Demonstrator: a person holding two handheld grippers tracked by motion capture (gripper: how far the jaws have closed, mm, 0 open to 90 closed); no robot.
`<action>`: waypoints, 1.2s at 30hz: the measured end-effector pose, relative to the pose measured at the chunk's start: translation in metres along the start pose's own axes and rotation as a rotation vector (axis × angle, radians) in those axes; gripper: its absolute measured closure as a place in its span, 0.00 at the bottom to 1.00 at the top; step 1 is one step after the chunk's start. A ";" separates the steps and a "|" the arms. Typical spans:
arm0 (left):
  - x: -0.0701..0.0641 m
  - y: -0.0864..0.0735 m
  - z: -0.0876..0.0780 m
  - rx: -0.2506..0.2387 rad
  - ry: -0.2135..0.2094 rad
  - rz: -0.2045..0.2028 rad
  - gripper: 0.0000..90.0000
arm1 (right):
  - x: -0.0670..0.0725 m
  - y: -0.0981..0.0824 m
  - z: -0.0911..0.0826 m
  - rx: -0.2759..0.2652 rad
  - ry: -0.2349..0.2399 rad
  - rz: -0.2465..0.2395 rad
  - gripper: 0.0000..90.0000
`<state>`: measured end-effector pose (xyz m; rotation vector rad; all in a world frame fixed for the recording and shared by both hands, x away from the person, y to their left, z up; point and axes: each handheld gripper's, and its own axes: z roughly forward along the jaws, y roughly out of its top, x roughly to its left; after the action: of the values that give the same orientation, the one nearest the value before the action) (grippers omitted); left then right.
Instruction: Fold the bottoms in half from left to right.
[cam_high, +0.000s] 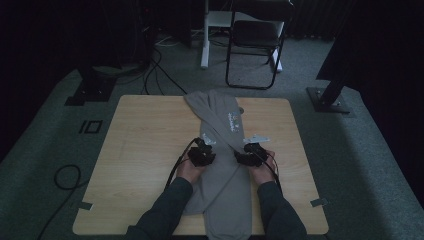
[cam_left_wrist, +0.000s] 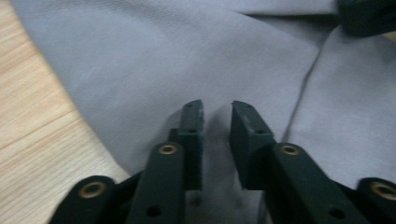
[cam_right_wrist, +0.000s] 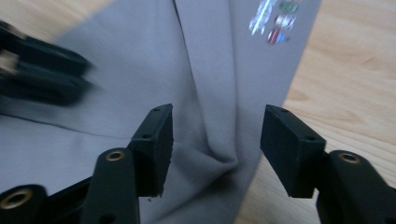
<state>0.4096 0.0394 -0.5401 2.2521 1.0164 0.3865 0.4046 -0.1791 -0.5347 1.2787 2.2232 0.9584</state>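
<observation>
A grey garment (cam_high: 220, 117) with a small coloured print (cam_high: 233, 120) lies lengthwise down the middle of the wooden table (cam_high: 145, 135). Both hands hold grippers over its middle. My left gripper (cam_high: 202, 150) rests at the cloth's left side. In the left gripper view its jaws (cam_left_wrist: 217, 109) stand a narrow gap apart over the grey cloth (cam_left_wrist: 163, 56), not clearly pinching it. My right gripper (cam_high: 250, 152) is at the cloth's right edge. Its jaws (cam_right_wrist: 217, 121) stand wide, with a raised fold of the cloth (cam_right_wrist: 219, 70) between them, pads off it. The print (cam_right_wrist: 278, 21) lies beyond.
Bare wood (cam_right_wrist: 355, 70) runs along the garment's right edge and bare wood (cam_left_wrist: 32, 121) along its left. Beyond the table stand a black folding chair (cam_high: 255, 45), a white desk leg (cam_high: 205, 40) and floor cables (cam_high: 155, 75). Black stand bases (cam_high: 330, 100) flank the table.
</observation>
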 end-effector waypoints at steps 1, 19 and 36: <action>0.001 -0.001 0.000 -0.004 0.000 -0.005 0.86 | 0.000 -0.001 0.004 0.019 -0.010 -0.006 0.52; 0.025 -0.007 -0.003 -0.013 0.090 -0.010 0.96 | -0.001 -0.013 0.006 0.030 0.006 0.053 0.82; 0.060 -0.009 -0.004 -0.007 0.152 -0.048 0.95 | 0.011 0.019 0.041 0.019 0.007 0.066 0.79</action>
<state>0.4419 0.0908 -0.5420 2.2141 1.1423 0.5468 0.4369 -0.1483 -0.5488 1.3666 2.2132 0.9686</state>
